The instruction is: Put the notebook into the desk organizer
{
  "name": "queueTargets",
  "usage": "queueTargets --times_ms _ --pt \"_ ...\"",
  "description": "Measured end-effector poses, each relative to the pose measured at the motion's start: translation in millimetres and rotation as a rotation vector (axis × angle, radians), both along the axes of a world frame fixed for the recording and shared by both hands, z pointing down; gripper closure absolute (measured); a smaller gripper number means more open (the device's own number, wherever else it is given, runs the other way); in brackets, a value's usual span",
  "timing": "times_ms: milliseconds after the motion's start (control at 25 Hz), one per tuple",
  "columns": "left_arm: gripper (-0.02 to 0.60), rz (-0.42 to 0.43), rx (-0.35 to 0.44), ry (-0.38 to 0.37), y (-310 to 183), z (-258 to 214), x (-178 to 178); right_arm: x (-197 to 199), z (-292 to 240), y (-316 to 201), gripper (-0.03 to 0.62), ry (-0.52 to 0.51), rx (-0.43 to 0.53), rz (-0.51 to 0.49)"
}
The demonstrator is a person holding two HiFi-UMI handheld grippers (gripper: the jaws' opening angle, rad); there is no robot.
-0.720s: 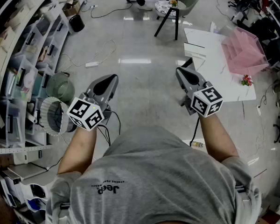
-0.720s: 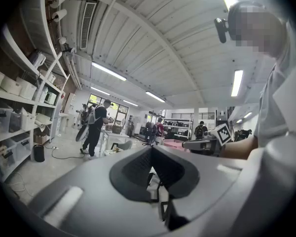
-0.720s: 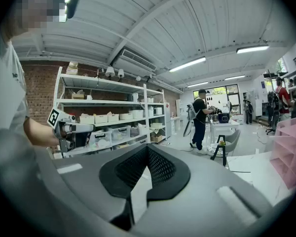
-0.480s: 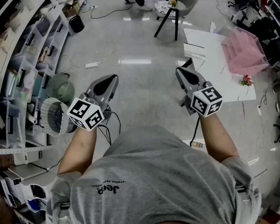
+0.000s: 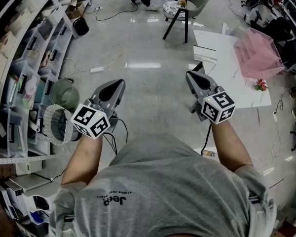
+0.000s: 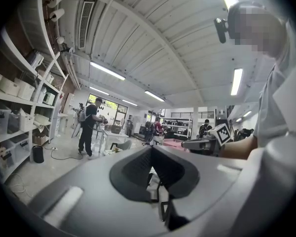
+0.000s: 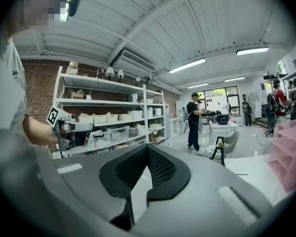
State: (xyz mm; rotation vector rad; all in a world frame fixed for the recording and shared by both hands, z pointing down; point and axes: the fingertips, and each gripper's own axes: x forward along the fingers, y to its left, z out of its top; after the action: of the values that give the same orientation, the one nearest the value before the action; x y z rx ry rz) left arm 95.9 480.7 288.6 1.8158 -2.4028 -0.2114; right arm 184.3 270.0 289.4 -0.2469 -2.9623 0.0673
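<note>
Far to your right stands the white counter (image 5: 237, 90), well apart from you across open floor (image 5: 148, 98), with the pink organizer (image 5: 259, 51) on its far end. The notebook (image 5: 207, 52) looks to be the flat pale slab at the counter's left edge, though that is a guess from here. Your left hand-held gripper (image 5: 118, 83) and right hand-held gripper (image 5: 190, 75) are both closed on nothing, held out before you. The task has not begun: step over, open one hand-held gripper and reach for the notebook.
</note>
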Motion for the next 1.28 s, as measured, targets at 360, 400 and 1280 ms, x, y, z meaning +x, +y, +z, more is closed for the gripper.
queueTargets --times_ms 360,400,1280 --pt "0.120 0.067 -0.017 -0.015 -29.9 -2.4 14.4 3.9 -4.3 -18.8 0.592 -0.024 -0.006 0.001" --pt "0.106 0.062 -0.018 -0.015 -32.4 -2.8 15.2 5.0 -4.7 -21.4 0.592 -0.025 -0.007 -0.002" --pt "0.101 -0.039 -0.007 0.028 -78.7 10.0 -16.8 -35.6 6.9 -83.7 0.592 -0.021 -0.027 -0.071"
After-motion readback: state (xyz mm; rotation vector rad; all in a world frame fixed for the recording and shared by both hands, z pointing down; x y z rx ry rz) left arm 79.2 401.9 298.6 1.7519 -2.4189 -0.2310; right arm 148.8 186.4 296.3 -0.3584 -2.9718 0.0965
